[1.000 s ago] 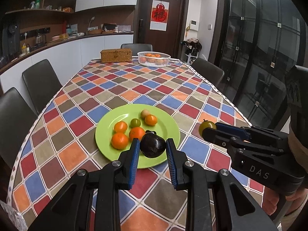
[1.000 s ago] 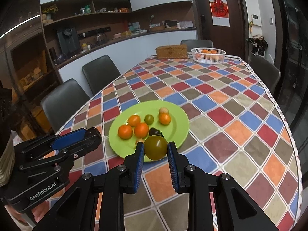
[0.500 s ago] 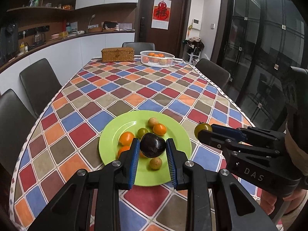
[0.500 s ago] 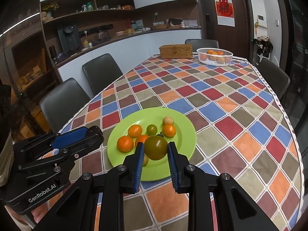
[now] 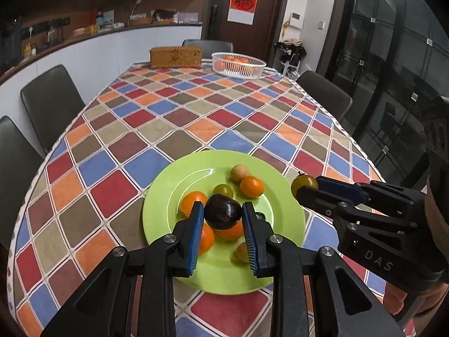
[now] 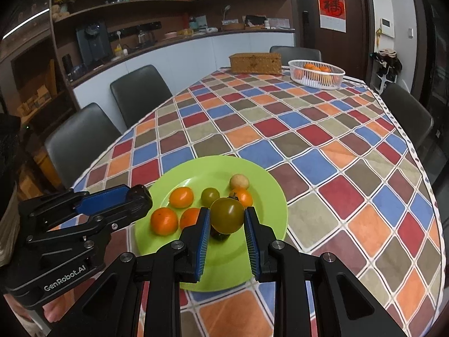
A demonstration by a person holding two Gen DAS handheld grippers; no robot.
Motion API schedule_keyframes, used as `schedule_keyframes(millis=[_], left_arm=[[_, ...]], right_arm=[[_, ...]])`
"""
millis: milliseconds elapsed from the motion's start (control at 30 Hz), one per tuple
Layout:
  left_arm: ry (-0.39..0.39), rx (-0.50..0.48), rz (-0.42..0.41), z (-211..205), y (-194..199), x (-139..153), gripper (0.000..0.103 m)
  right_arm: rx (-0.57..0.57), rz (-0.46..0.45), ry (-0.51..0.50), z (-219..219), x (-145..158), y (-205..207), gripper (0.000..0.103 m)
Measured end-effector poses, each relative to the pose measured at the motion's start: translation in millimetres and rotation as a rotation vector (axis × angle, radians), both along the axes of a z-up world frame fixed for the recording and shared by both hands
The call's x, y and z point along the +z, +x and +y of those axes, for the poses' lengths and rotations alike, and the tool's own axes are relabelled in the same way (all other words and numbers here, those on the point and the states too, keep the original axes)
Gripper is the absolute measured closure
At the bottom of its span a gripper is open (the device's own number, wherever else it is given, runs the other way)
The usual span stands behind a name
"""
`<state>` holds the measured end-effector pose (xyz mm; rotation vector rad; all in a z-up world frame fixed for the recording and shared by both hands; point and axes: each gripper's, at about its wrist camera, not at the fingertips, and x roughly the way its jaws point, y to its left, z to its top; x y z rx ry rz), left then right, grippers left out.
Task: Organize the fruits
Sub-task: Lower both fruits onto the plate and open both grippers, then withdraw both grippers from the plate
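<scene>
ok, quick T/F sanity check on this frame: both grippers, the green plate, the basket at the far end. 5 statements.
1. The left gripper is shut on a dark fruit. True.
2. The right gripper is empty. False: it is shut on an olive-green tomato.
3. The green plate holds several orange fruits. True.
4. The white basket at the far end of the table is empty. False: orange fruit lies in it.
5. A woven box stands beside the white basket. True.
</scene>
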<state>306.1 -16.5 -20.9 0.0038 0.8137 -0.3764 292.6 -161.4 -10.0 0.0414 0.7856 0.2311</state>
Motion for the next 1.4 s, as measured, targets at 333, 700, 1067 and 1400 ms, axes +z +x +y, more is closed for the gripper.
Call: schedule_keyframes(millis=[333, 700, 1067, 1400], left_arm=[[-0.005, 0.022, 0.068, -2.4, 24.3, -19.6, 0.075], [0.019, 0.029, 0.04, -3.0, 22.6, -15.3, 0.065], [0.062, 0.071, -0.062, 5.6, -19.2, 12.7, 0.057], [0.099, 0.086, -0.173, 4.8, -82.9, 42.6, 0.04]], right_arm=[[-0.004, 0.048, -0.012, 0.5, -14.6, 25.7, 0.077], [0.0, 0.065, -0.003, -2.2, -21.4, 32.5, 0.076], [-0.027, -0.015, -0.031, -8.4, -1.9, -5.5, 0.058], [-0.075, -0.118, -0.031, -18.5, 28.9, -71.5, 0.043]])
